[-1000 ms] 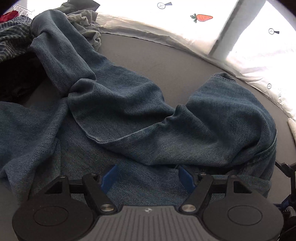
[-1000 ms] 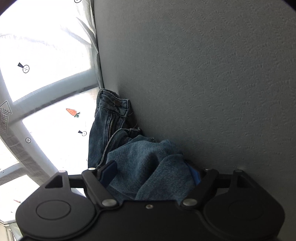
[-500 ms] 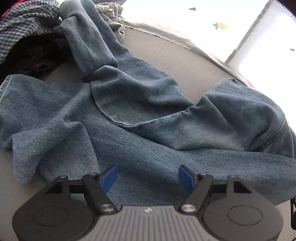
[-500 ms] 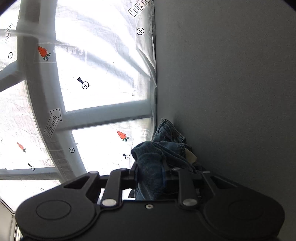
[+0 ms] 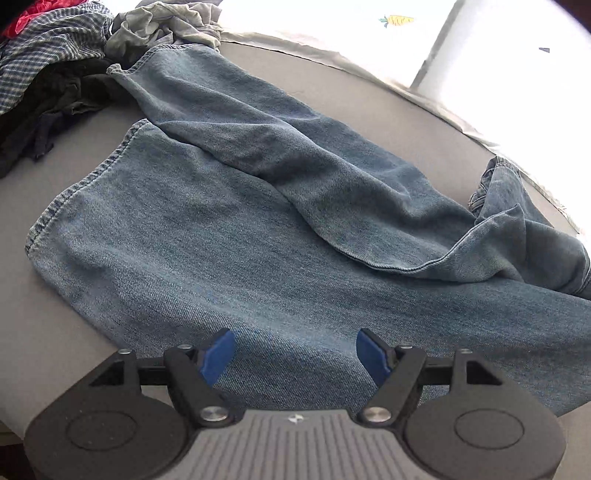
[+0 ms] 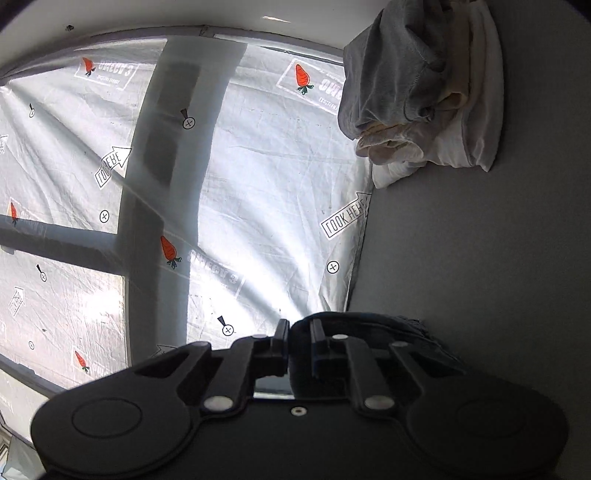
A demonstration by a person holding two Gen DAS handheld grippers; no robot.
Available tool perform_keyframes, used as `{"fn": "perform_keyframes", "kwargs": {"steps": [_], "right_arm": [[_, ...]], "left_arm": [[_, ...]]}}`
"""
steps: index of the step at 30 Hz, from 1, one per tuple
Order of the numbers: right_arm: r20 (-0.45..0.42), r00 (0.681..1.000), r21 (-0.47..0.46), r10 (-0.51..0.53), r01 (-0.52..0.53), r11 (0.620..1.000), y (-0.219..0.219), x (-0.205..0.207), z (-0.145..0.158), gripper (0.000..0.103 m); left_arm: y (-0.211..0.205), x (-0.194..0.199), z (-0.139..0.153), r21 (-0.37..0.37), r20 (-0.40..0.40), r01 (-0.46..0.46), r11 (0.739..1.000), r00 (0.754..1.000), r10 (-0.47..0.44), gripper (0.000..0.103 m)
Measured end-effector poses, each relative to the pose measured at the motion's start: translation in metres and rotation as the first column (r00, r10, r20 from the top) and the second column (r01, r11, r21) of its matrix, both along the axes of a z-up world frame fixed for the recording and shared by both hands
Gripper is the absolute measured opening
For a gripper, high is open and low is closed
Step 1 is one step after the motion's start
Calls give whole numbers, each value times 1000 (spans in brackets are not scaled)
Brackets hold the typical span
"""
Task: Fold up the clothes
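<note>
Clamping denim, the right gripper (image 6: 297, 341) has drawn the jeans (image 5: 266, 236) flat beside the clothes pile (image 5: 48, 74). Legs now lie straight (one crossing the other), ready for folding; the left gripper (image 5: 295, 354) hangs spread, empty.

the jeans (image 5: 258, 229) are faded mid-blue denim with paler stitched hems, spread over a plain grey desk (image 5: 369, 99). behind them lie a blue-and-white checked shirt (image 5: 40, 48), a red garment (image 5: 33, 16), a grey-green one (image 5: 159, 22) and dark clothes (image 5: 48, 99). the left gripper (image 5: 295, 350) is black with blue fingers (image 5: 218, 354); the white window film (image 6: 258, 184) carries orange carrots, beside grey, cream and white folded clothes (image 6: 424, 92).
</note>
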State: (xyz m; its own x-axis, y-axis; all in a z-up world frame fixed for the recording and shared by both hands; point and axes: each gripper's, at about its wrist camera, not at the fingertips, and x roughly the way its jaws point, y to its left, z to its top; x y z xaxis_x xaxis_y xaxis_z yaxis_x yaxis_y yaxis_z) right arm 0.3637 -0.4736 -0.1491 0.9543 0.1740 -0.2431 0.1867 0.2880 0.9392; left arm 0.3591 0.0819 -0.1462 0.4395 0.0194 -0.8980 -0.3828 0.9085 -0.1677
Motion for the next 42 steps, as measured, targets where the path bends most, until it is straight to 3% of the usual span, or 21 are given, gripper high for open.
{"fn": "perform_keyframes", "kwargs": {"steps": [1,2,6,9,11,16,20,24,26,30,32,34,36,37,38,42], "right_arm": [[-39,999,-74,7,-10,997,-6,-2,1,11],[-60,998,-86,19,-24,996,-7,-5,-6,11],[-177,984,-15,31,-35,999,-13,-25,-49,13],[-287,957,0,49,-52,999,-16,-26,-70,33],[-280,958,25,62,-57,998,-18,-19,-74,49],[-263,960,89,91,-70,994,-21,1,-86,59],[-248,962,140,115,-81,987,-24,17,-95,64],[-233,962,192,141,-97,977,-27,33,-104,69],[-240,952,223,191,-137,965,-23,52,-109,87],[-364,889,180,276,-224,958,-11,84,-113,87],[-362,881,133,304,-274,953,-3,91,-108,91],[-366,870,120,329,-307,944,2,95,-108,90],[-342,871,154,354,-320,935,3,96,-112,73],[-320,883,179,344,-300,937,2,92,-115,47],[-299,894,204,332,-280,938,2,88,-119,34],[-219,946,279,241,-176,944,-3,73,-122,24]], "left_arm": [[-3,-2,-1,5,-7,-1,1000,1000,1,74],[-5,-3,0,5,-12,-4,1000,1000,4,74],[-15,-6,-6,-16,-33,-41,999,999,40,74],[-23,-6,-14,4,-55,-39,999,998,39,74],[-25,-6,-19,27,-62,-41,999,997,42,74],[-17,-18,-31,53,-80,-99,994,991,103,75],[-13,-18,-42,122,-85,-120,985,988,131,80],[-4,-16,-55,118,-84,-168,979,980,178,85],[-6,-15,-58,125,-75,-180,976,979,191,90],[-13,-9,-64,149,-76,-191,970,976,204,101],[-13,-7,-67,144,-70,-211,967,972,223,103],[-14,-7,-67,149,-64,-225,963,969,237,103],[-15,-8,-68,156,-49,-240,958,967,251,103],[-16,-9,-69,159,-41,-248,956,965,257,103],[-16,-8,-69,159,-40,-251,955,965,261,103],[-16,-5,-69,158,-44,-260,953,962,270,103]]}}
